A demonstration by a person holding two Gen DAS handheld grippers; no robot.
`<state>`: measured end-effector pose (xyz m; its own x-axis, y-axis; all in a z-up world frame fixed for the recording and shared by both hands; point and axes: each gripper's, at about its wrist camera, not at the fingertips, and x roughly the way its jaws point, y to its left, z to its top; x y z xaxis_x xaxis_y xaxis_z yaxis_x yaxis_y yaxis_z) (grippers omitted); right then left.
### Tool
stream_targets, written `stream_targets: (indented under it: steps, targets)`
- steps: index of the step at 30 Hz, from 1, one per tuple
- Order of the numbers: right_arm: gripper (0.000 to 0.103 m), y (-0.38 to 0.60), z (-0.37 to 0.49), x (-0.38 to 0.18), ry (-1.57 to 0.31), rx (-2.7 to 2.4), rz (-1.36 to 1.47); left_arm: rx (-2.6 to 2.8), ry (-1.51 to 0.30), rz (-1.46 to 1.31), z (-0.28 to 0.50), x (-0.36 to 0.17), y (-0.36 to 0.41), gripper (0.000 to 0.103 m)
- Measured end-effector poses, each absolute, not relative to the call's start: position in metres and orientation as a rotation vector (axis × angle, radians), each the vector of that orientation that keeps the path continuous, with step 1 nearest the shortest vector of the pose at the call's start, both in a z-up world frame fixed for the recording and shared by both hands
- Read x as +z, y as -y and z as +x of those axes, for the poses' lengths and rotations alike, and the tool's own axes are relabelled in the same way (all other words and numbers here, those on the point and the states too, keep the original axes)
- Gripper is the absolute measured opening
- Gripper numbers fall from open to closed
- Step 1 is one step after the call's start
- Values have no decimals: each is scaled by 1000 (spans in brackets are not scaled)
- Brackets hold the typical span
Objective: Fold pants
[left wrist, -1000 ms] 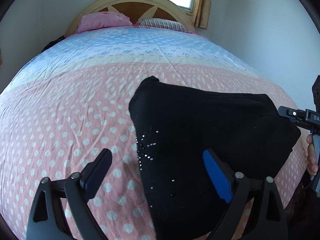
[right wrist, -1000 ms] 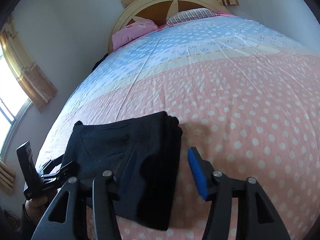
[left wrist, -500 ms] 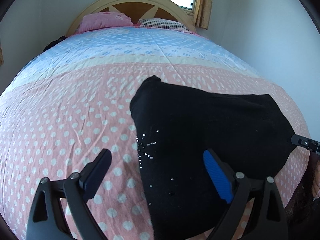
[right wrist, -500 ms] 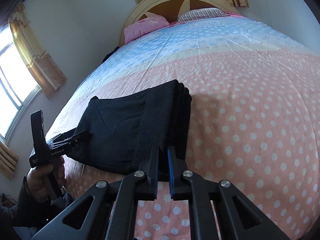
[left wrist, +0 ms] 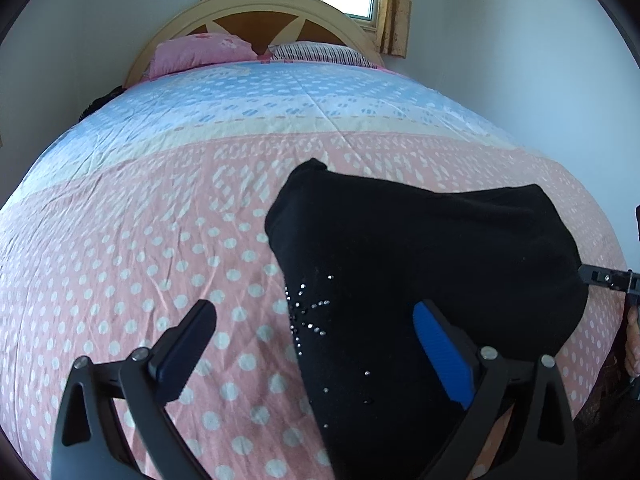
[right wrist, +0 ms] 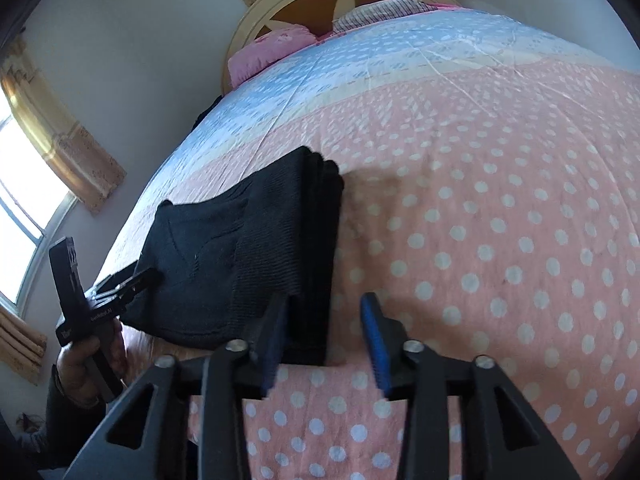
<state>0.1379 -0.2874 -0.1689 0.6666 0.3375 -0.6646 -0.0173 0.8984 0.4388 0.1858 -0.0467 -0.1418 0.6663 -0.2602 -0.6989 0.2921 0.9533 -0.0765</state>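
The black pants (left wrist: 420, 264) lie folded into a thick stack near the foot of the bed, with a small rhinestone pattern on top. They also show in the right wrist view (right wrist: 256, 256). My left gripper (left wrist: 316, 344) is open and empty, hovering over the stack's left edge. My right gripper (right wrist: 324, 336) is open and empty, its fingers astride the stack's right front corner. The left gripper also shows in the right wrist view (right wrist: 120, 288), and the right gripper's tip shows in the left wrist view (left wrist: 604, 278).
The bed (left wrist: 140, 240) has a pink polka-dot and blue cover. A pink pillow (left wrist: 200, 52) and a striped pillow (left wrist: 320, 54) lie at the wooden headboard (left wrist: 256, 16). Walls and curtained windows surround the bed.
My right gripper was open, shut half a second ago, and has opened again at the stack's corner. The left gripper has stayed open and nearly still.
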Motion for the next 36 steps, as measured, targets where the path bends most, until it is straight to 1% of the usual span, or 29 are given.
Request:
stream_targets:
  steps: [2, 5, 11, 12, 13, 18, 29, 31, 33, 34, 35, 36]
  targets:
    - [50, 293, 139, -161, -789, 208, 465, -318, -786, 43, 187, -143, 47, 101]
    - [52, 288, 148, -147, -759, 202, 446, -317, -788, 46, 189, -144, 48, 101]
    - [53, 273, 182, -153, -804, 184, 428, -331, -814, 41, 194, -147, 49, 102]
    - [54, 270, 186, -157, -817, 182, 419, -335, -820, 33, 195, -148, 48, 103]
    - [58, 271, 188, -161, -825, 184, 421, -340, -827, 26, 196, -148, 48, 103]
    - [58, 277, 190, -167, -824, 207, 454, -388, -873, -41, 205, -153, 42, 103]
    - [57, 284, 185, -170, -818, 200, 490, -419, -887, -74, 212, -153, 42, 103]
    - [56, 280, 185, -173, -819, 200, 484, -427, -887, -55, 212, -153, 46, 99]
    - [46, 281, 185, -174, -811, 231, 502, -447, -884, -52, 210, -152, 46, 88]
    - [37, 284, 185, -176, -816, 276, 556, -460, -879, -57, 208, -152, 46, 84]
    - [36, 286, 185, -180, -821, 302, 598, -477, -876, -61, 206, -152, 45, 78]
    - [36, 288, 186, -183, -822, 311, 622, -485, -874, -64, 205, -152, 46, 74]
